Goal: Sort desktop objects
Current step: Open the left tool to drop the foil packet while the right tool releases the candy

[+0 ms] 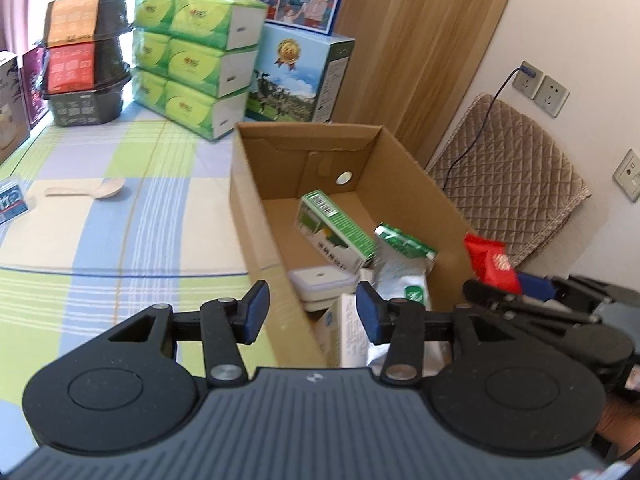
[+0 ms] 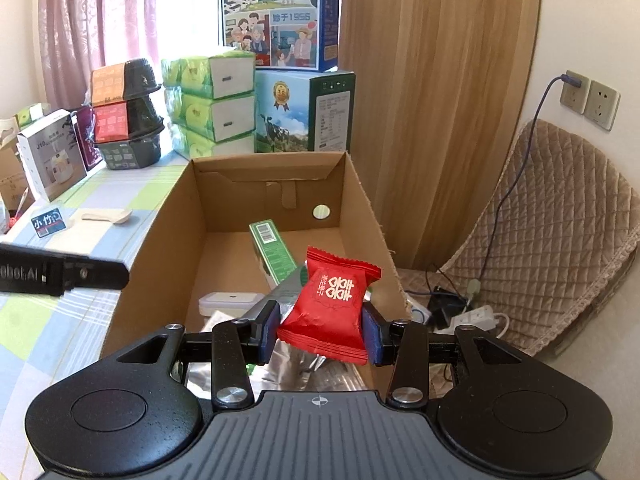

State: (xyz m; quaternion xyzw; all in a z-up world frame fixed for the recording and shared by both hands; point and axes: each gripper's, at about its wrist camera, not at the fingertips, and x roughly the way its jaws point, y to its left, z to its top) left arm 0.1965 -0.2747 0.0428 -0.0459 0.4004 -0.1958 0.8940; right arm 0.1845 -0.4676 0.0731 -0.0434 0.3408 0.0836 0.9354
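R hand-held gripper (image 2: 320,330) pinches red snack packet (image 2: 330,306) mid-body btw pads, over near end of cardboard box (image 2: 224,184) ahead; likely light, crinkly, slippery foil w/ crushable contents; L hand-held gripper (image 1: 312,312) wide, empty.

Counted: six green tissue packs (image 1: 196,60), three black bowls (image 1: 86,60), two milk cartons (image 2: 280,12), one cardboard box (image 2: 224,208), one spoon (image 1: 90,191), one red packet (image 2: 330,304).
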